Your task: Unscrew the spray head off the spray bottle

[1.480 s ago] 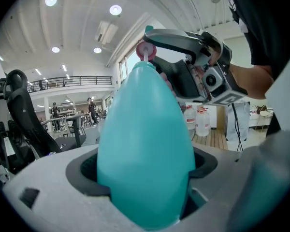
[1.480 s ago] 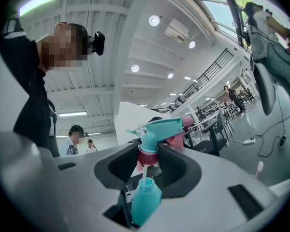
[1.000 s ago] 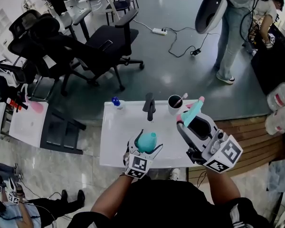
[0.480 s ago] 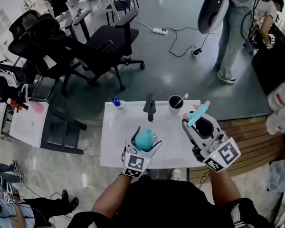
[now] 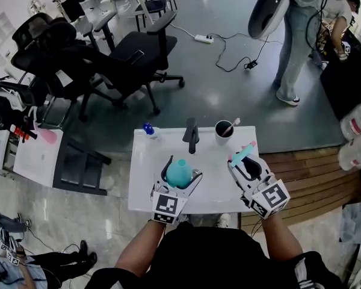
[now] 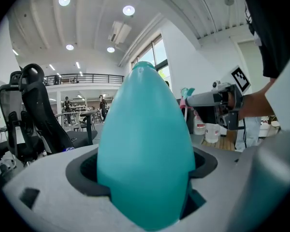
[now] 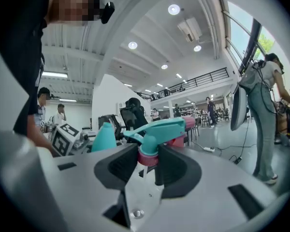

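Spray head (image 7: pixel 160 128), clamped by its collar (image 7: pixel 148 156) in your right gripper (image 5: pixel 245 163), may slip if tilted; your left gripper (image 5: pixel 180 170) holds the bottle (image 6: pixel 145 144).

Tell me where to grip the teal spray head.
Probably best to take the teal plastic spray head by its round pink collar, from its underside, as the right hand-held gripper does. The collar fits between the jaws, while nozzle and trigger jut sideways.
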Available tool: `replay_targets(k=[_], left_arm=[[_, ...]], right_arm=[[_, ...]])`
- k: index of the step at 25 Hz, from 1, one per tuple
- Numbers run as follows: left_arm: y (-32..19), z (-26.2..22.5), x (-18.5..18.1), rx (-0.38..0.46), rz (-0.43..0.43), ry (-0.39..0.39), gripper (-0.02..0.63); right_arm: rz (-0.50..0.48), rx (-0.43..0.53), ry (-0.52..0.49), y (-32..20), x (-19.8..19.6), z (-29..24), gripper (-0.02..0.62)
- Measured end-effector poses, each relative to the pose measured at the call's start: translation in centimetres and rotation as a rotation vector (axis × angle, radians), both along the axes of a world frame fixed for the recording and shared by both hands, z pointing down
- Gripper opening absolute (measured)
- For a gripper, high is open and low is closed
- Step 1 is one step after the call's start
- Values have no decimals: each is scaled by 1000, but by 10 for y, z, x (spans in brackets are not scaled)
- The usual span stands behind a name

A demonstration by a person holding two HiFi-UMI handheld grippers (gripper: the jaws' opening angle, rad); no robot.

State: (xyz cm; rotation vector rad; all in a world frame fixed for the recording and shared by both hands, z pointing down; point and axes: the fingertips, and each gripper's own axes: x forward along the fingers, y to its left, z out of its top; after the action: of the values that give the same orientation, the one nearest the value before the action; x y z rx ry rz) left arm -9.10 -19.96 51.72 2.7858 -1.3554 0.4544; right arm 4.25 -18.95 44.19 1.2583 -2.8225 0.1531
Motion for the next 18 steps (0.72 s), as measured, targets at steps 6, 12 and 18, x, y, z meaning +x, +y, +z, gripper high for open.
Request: replay_targets(k=[6,12,18], left_arm=[[-3,-4,-2,-2,-7,7,468],[-5,-9,-5,11,-19,18,468],[-5,-11,-10,13,-33,26,468]], right_arm=[[40,-47,38,-5,16,21,138],[72,-51,55,-6,24,24,138],[92,-38,99,-5,28,26,137]])
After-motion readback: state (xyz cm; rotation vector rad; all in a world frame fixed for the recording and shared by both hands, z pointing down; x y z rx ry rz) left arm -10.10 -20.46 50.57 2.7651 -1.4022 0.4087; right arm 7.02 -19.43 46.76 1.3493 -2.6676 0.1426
